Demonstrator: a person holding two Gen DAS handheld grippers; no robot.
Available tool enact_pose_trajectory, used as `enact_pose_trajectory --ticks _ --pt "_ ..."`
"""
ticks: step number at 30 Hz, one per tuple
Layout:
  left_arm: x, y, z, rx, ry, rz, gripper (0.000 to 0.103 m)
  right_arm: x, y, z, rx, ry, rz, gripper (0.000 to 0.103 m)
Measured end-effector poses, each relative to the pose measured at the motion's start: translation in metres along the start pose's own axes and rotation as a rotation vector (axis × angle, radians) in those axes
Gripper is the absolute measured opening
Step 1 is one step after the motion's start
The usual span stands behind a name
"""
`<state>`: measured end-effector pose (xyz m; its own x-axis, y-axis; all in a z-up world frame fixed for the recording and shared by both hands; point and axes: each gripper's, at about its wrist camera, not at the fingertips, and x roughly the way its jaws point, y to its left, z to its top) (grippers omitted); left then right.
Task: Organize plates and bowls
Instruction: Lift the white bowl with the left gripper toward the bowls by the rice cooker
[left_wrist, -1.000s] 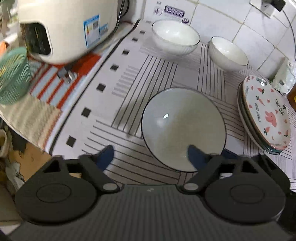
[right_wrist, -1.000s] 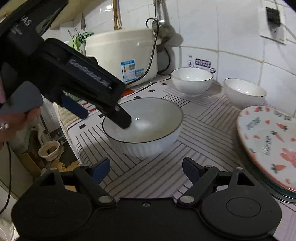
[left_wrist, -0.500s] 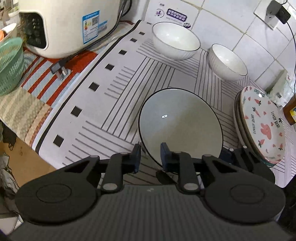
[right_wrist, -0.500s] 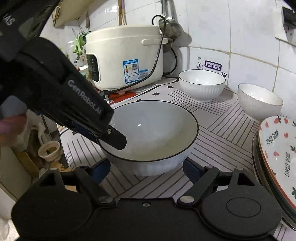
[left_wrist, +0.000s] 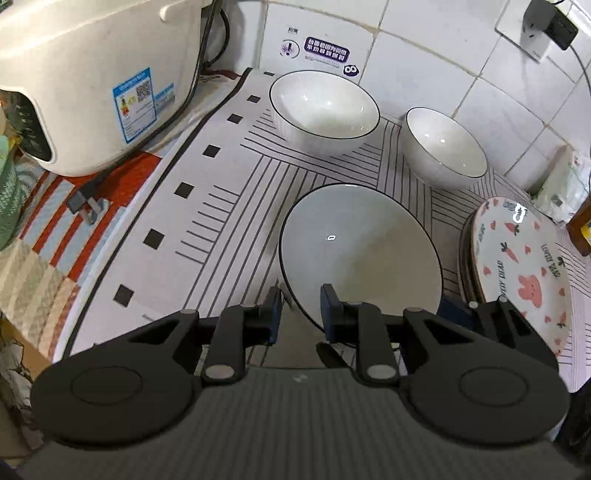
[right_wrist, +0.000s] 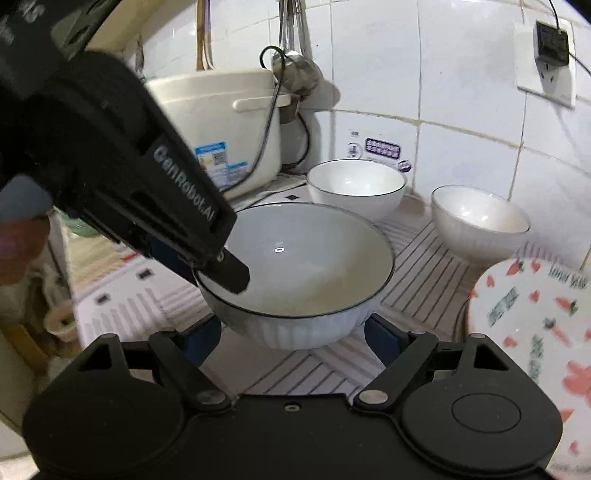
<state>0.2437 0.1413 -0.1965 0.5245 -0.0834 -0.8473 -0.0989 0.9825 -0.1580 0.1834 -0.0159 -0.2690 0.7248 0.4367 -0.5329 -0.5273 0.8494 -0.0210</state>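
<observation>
My left gripper (left_wrist: 300, 309) is shut on the near rim of a white bowl with a dark rim (left_wrist: 365, 254) and holds it lifted and tilted above the striped mat. The held bowl (right_wrist: 306, 266) fills the middle of the right wrist view, with the left gripper (right_wrist: 218, 266) clamped on its left rim. My right gripper (right_wrist: 291, 336) is open, its fingers on either side below the bowl, not touching it. A large white bowl (left_wrist: 325, 110) and a smaller one (left_wrist: 443, 147) stand at the back by the wall. A stack of plates topped by a carrot-and-rabbit plate (left_wrist: 524, 269) lies at the right.
A white rice cooker (left_wrist: 92, 74) stands at the back left with its cord and plug (left_wrist: 86, 203) on the cloth. A green basket (left_wrist: 5, 206) is at the far left edge. A tiled wall with a socket (left_wrist: 535, 26) closes the back. The counter edge drops off at the left.
My left gripper went from open to shut on the bowl's rim, then lifted the bowl and carried it toward the back bowls. The right gripper stayed open and followed underneath.
</observation>
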Motion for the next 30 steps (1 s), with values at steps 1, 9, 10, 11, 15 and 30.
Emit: enact_pose_trajectory --ticks 1,9,10,11,15,30 --pt "0.003 -0.003 0.001 0.014 0.004 0.007 0.021 0.004 0.000 0.000 -0.022 0.009 -0.012 0.088" --pt "0.012 -0.011 0.000 0.060 0.027 0.046 0.021 0.014 0.006 0.007 -0.110 0.079 -0.080 0.088" --pt "0.010 -0.013 0.001 0.052 0.040 0.054 0.022 0.014 0.007 0.010 -0.112 0.093 -0.078 0.088" --pt "0.007 -0.015 0.002 0.037 0.051 0.058 0.024 0.011 0.006 0.013 -0.105 0.109 -0.065 0.088" --pt "-0.008 -0.027 0.008 0.045 0.065 0.090 0.033 -0.014 -0.003 0.018 -0.077 0.102 0.010 0.089" --pt "-0.072 -0.077 0.006 0.135 -0.022 0.077 0.046 -0.107 -0.077 0.029 0.108 -0.003 -0.076 0.089"
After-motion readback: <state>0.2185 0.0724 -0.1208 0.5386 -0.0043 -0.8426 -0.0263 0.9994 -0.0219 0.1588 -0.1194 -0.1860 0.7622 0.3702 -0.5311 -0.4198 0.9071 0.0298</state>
